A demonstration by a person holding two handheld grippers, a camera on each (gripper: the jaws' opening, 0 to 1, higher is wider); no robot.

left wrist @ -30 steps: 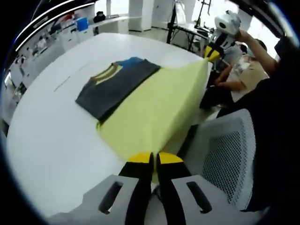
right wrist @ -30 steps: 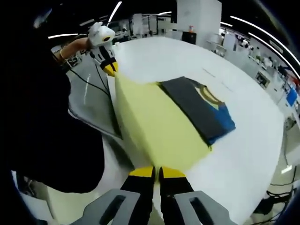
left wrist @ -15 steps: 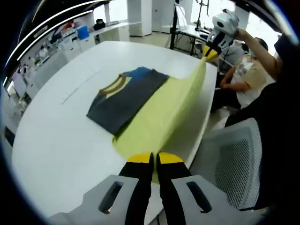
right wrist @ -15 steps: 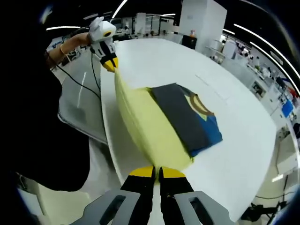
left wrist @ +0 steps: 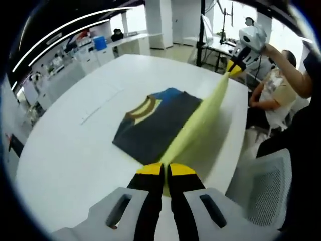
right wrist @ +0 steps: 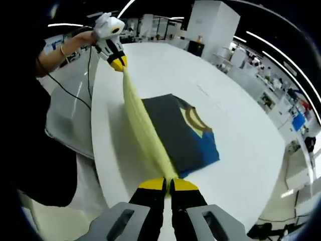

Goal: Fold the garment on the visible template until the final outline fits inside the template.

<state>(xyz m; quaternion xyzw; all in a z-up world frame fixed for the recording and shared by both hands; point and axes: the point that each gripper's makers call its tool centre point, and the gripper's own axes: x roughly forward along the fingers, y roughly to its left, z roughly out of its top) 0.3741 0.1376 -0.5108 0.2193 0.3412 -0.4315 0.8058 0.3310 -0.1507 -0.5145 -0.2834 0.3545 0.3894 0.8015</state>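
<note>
One garment (left wrist: 155, 128) lies on the white table (left wrist: 75, 150), held by two grippers. Its folded part is dark grey with a blue panel and a tan collar band; its pale yellow part (right wrist: 145, 135) is lifted and stretched taut on edge between the grippers. Left gripper (left wrist: 164, 170) and right gripper (right wrist: 167, 185) each have jaws closed on a yellow corner, held apart above the table's near edge

The garment (left wrist: 155, 128) lies on the worktop (left wrist: 70, 145) near its edge, where a chair (left wrist: 261, 193) stands. The garment's edge-side flap rises off the worktop, stretched between the left tongs (left wrist: 164, 168) and right tongs (right wrist: 167, 184), 1 corner in each.
</note>
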